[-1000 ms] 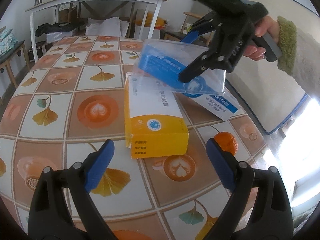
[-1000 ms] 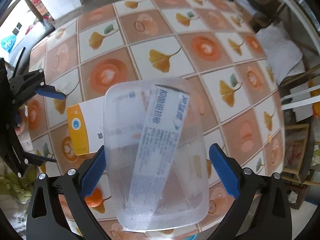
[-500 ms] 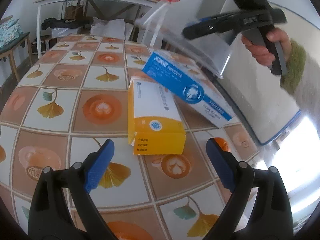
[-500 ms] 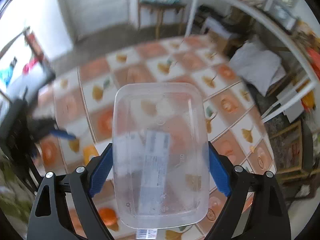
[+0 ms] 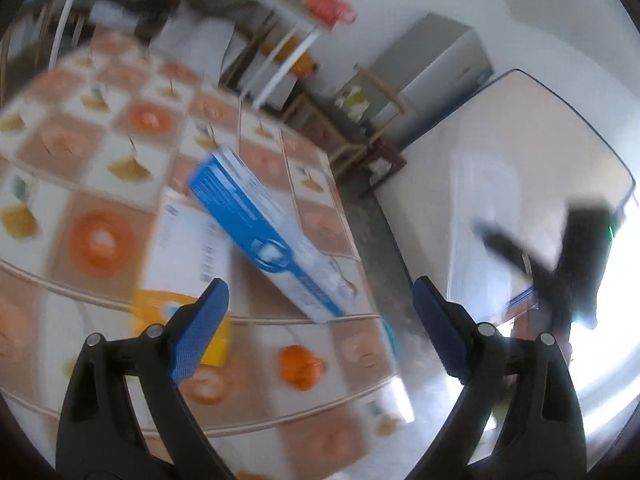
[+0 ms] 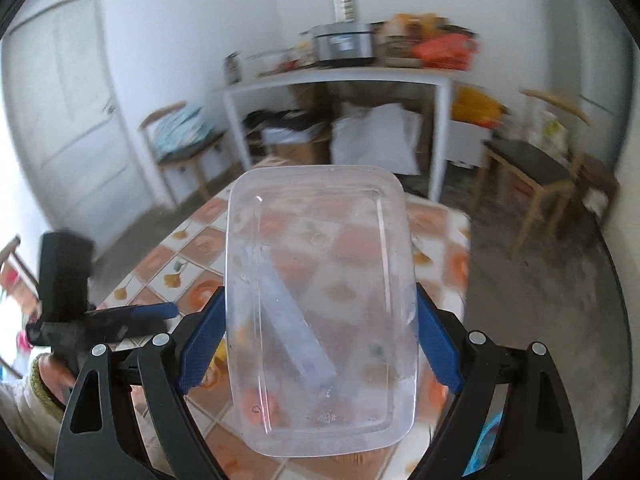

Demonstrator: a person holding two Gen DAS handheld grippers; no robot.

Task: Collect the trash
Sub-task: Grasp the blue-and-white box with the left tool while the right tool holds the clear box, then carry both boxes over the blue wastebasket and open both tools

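My right gripper [image 6: 320, 344] is shut on a clear plastic container [image 6: 320, 308], holding it up off the table; the container [image 5: 476, 240] and right gripper [image 5: 560, 280] show blurred at the right in the left wrist view. My left gripper [image 5: 320, 320] is open and empty above the tiled table [image 5: 100, 240]. On the table lie a blue and white box [image 5: 264, 236], leaning over a yellow and white box [image 5: 188, 252], and a small orange fruit [image 5: 298, 366]. The left gripper [image 6: 120, 316] shows at the left in the right wrist view.
The table edge [image 5: 384, 344] runs near the fruit, with grey floor [image 6: 540, 280] beyond. A white side table with clutter [image 6: 340, 76], wooden chairs [image 6: 532, 160] and a white panel [image 5: 500, 160] stand around.
My right gripper has carried the clear container up and away from the boxes, off to the right of the table. My left gripper has swung to the right and tilted; both views blur.
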